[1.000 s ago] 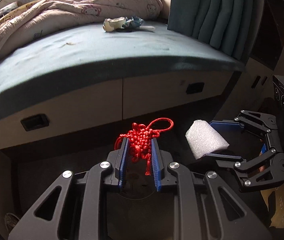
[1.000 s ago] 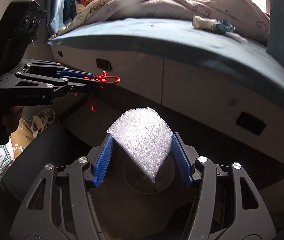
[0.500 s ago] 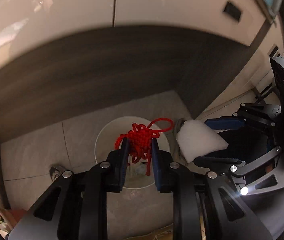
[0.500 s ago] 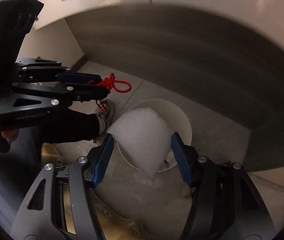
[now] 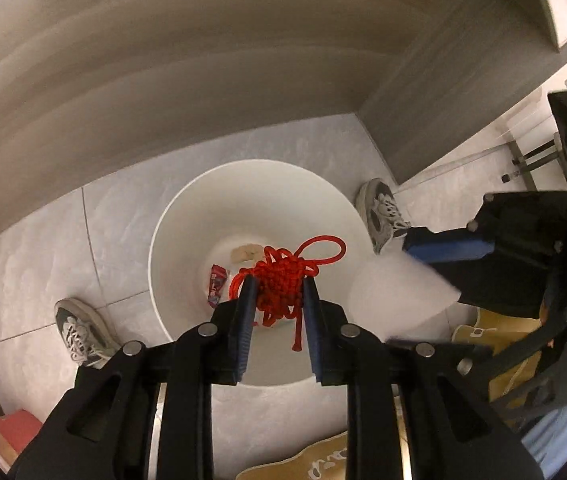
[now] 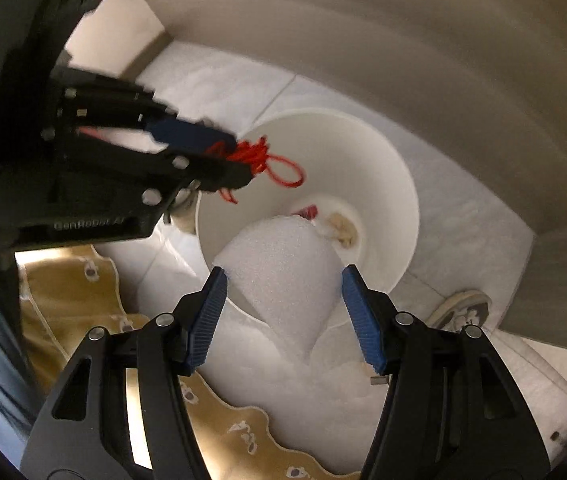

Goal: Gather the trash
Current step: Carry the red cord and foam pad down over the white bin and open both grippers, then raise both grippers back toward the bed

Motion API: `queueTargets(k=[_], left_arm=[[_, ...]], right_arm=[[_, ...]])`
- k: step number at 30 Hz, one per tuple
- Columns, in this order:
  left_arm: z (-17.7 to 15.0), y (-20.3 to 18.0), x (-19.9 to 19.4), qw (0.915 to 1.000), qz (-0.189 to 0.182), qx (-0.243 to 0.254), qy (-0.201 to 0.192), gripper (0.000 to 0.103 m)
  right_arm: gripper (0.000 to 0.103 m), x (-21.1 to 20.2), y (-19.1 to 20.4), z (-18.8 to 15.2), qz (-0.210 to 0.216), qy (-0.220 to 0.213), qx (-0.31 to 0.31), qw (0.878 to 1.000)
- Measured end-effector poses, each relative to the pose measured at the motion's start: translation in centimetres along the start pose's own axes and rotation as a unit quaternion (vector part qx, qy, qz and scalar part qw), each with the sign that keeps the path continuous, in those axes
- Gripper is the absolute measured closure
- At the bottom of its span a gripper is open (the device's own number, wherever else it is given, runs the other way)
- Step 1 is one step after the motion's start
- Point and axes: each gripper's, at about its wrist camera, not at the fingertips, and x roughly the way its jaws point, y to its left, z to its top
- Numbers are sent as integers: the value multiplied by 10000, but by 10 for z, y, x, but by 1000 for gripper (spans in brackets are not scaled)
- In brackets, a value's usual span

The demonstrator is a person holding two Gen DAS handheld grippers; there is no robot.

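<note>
My left gripper [image 5: 277, 296] is shut on a red knotted cord [image 5: 283, 276] and holds it above the open white bin [image 5: 187, 216]. My right gripper [image 6: 283, 284] is shut on a white foam piece [image 6: 283, 264] over the near rim of the bin [image 6: 395, 184]. The bin holds a red wrapper [image 5: 216, 283] and a beige scrap [image 5: 245, 252]. In the right wrist view the left gripper [image 6: 243, 164] and the cord [image 6: 267, 160] hang over the bin's left rim. In the left wrist view the foam [image 5: 395, 292] sits right of the bin.
The bin stands on pale floor tiles [image 5: 43, 248] under a grey bed base [image 5: 203, 60]. The person's sneakers [image 5: 79, 332] [image 5: 381, 212] flank the bin. A tan rug [image 6: 83, 304] lies near it. A red box [image 5: 15, 428] is at the lower left.
Both grippers swung down from facing the bed to pointing at the floor, then moved closer over the white bin. Each still holds its item.
</note>
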Motion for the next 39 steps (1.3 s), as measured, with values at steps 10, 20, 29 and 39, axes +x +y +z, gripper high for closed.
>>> queueTargets(k=[10,20,29,39], left_arm=[[7,16,42,9984,154,-334,424,19],[8,82,16,9875,736,-1362,309,6],[1,86,-27,9871,653,-1455,136,6],[-29,22,-133,9893,707,-902,-901,6]], right_arm=[[47,31,0,3,40,382,38,9993],[12,49,2,7,10,374,183,9991],[5,29,-6,13,-277,-29,404,9988],[5,-112,31,-8,-554,-1740,249,9829]])
